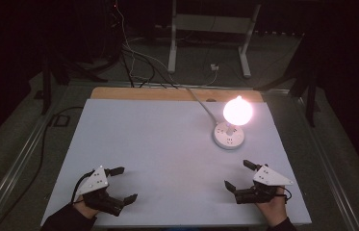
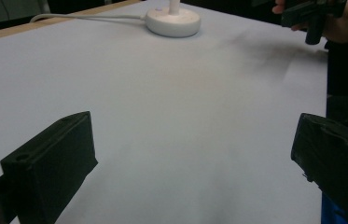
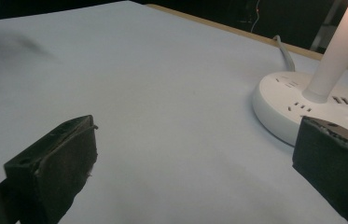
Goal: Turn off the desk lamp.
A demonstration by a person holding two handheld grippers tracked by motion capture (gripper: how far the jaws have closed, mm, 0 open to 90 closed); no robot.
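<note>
Left gripper [image 1: 121, 185]: held low at the near left of the counter, its jaws spread wide with nothing between them; bare surface is seen between the two black jaws in the left gripper view.
Right gripper [image 1: 238, 175]: held at the near right, jaws likewise stood wide apart and empty; in its own view the round base is seen just beyond the right-hand jaw.
Hands: a left hand [image 1: 84, 208] and a right hand [image 1: 273, 207] are seen coming in from the near edge, each wrapped around its gripper.
Counter [image 1: 158, 159]: covered by a pale sheet, with a wooden strip [image 1: 167, 94] shown along the far edge.
Socket base [image 1: 228, 135]: a round white unit set on the far right part of the counter, well apart from the left gripper, nearer the right one.
Lit bulb [image 1: 237, 111]: carried on a white stem above the base, glowing brightly.
Cable [image 1: 201, 103]: a white lead is run from the base back over the far edge.
Floor beyond: dark cables [image 1: 134, 67] and a white frame [image 1: 211, 29] are made out in the gloom.
</note>
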